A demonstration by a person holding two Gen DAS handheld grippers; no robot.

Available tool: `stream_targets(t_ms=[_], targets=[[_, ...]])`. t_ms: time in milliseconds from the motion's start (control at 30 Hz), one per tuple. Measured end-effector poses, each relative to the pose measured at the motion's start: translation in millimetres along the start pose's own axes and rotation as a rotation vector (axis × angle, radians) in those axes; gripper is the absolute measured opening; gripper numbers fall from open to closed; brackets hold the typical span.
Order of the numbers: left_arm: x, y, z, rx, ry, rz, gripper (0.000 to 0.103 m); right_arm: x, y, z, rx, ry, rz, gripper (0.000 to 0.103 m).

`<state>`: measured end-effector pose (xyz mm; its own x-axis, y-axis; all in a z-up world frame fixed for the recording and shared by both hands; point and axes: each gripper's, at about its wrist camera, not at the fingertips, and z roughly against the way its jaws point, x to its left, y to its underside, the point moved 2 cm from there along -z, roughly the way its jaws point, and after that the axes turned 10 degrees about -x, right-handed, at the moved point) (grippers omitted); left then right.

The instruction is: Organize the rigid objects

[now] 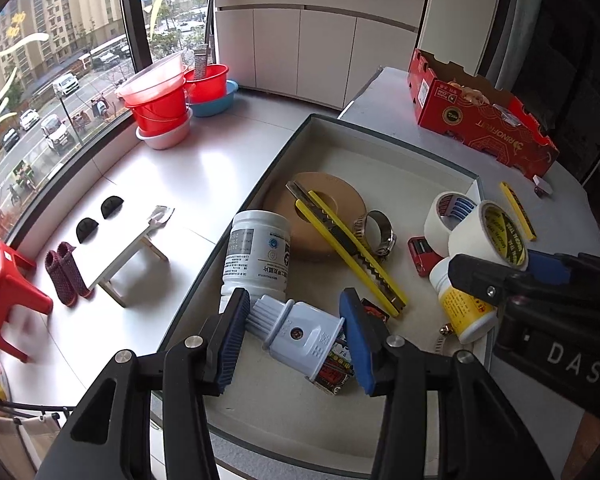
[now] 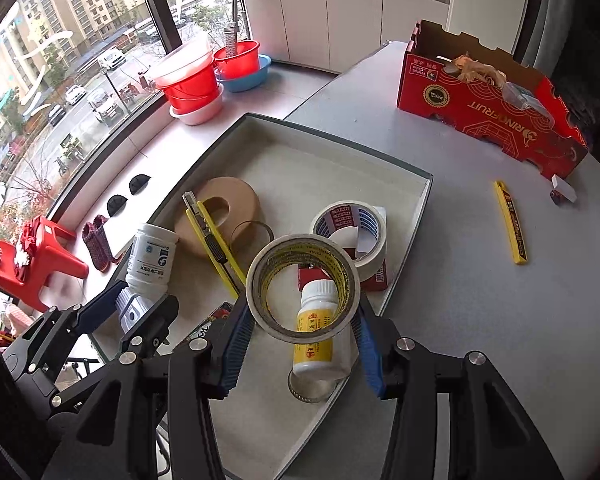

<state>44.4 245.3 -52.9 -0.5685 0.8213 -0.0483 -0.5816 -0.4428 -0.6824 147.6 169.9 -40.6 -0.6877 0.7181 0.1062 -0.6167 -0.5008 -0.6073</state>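
Tabletop red box (image 2: 496,116) labelled "RINOFRUIT"

Red box (image 2: 488,96) side reads "RINOFRUIT", upside down; a round badge on it reads "PECA"; small corner label reads "Fruits Chile". Right gripper body (image 1: 572,360), seen from left wrist view, shows white letters "DAS", cut off at the frame edge. Yellow-core tape roll (image 1: 488,236) has black print inside, possibly "TAPE", too small to be sure. White bottle (image 1: 256,252) and small yellow-label bottle (image 2: 316,328) carry Chinese print, not legible. Blue-core tape (image 2: 352,224) print unreadable.
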Motion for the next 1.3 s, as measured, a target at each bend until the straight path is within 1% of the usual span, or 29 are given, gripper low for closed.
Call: stream_targets(t_ms=[167,233,267,300,333,367,400,433,467,500,600,667,767,867,933,1033,1100,1300], targets=[[-2.9,2.1,2.5,0.001,0.008,-0.006,0.051,2.6,2.6,-8.4,0.026,-0.004,0.029,0.05],[-4.4,3.2,4.7,-0.006,0.024,-0.005,0.063,3.8,4.3,-7.9,0.024,0.004,0.051,0.05],[-5.0,3.7,6.4,-0.012,0.025,-0.006,0.076,3.6,4.7,-7.0,0.022,0.006,0.056,0.05],[-5.3,4.2,8.2,-0.019,0.011,-0.012,0.081,2.6,4.2,-5.2,0.017,0.004,0.056,0.053],[-5.5,4.5,10.4,-0.028,0.015,-0.014,0.081,1.4,3.9,-2.8,0.011,0.006,0.053,0.067],[-5.6,4.8,11.9,-0.029,0.021,-0.014,0.083,0.3,3.4,0.6,-0.001,0.011,0.051,0.086],[-5.5,5.0,12.3,-0.019,0.02,-0.013,0.088,-0.1,2.1,4.5,-0.019,0.016,0.051,0.09],[-5.2,5.1,12.6,-0.012,0.021,-0.01,0.091,-0.6,1.4,8.8,-0.031,0.017,0.053,0.091],[-5.1,5.0,13.4,-0.013,0.022,-0.009,0.1,-0.4,1.3,13.1,-0.036,0.016,0.055,0.091],[-4.9,4.9,15.0,-0.02,0.011,-0.012,0.103,-1.3,1.2,16.5,-0.034,0.019,0.053,0.091],[-4.2,4.6,19.4,-0.019,-0.021,-0.024,0.103,-4.7,3.2,27.9,-0.034,0.015,0.041,0.091],[-3.0,4.8,23.6,-0.015,-0.013,-0.018,0.103,-6.7,5.2,37.3,-0.043,0.008,0.031,0.103],[0.5,5.6,32.5,-0.012,-0.001,0.007,0.103,-10.5,9.6,52.0,-0.049,-0.022,0.003,0.103],[2.8,7.8,44.6,-0.026,-0.007,0.015,0.103,-14.1,13.9,64.2,-0.036,-0.047,-0.038,0.103],[4.3,10.6,49.6,0.011,-0.031,0.023,0.103,-17.0,16.5,70.6,-0.025,-0.065,-0.069,0.103],[7.1,15.3,56.0,0.05,-0.015,0.069,0.103,-18.4,20.1,77.5,-0.003,-0.075,-0.095,0.103],[7.8,18.7,58.9,0.081,-0.025,0.082,0.103,-16.2,23.3,79.2,0.029,-0.078,-0.095,0.103],[9.8,31.0,71.4,0.134,-0.08,0.081,0.103,-4.3,32.3,86.4,0.05,-0.049,-0.051,0.103]])
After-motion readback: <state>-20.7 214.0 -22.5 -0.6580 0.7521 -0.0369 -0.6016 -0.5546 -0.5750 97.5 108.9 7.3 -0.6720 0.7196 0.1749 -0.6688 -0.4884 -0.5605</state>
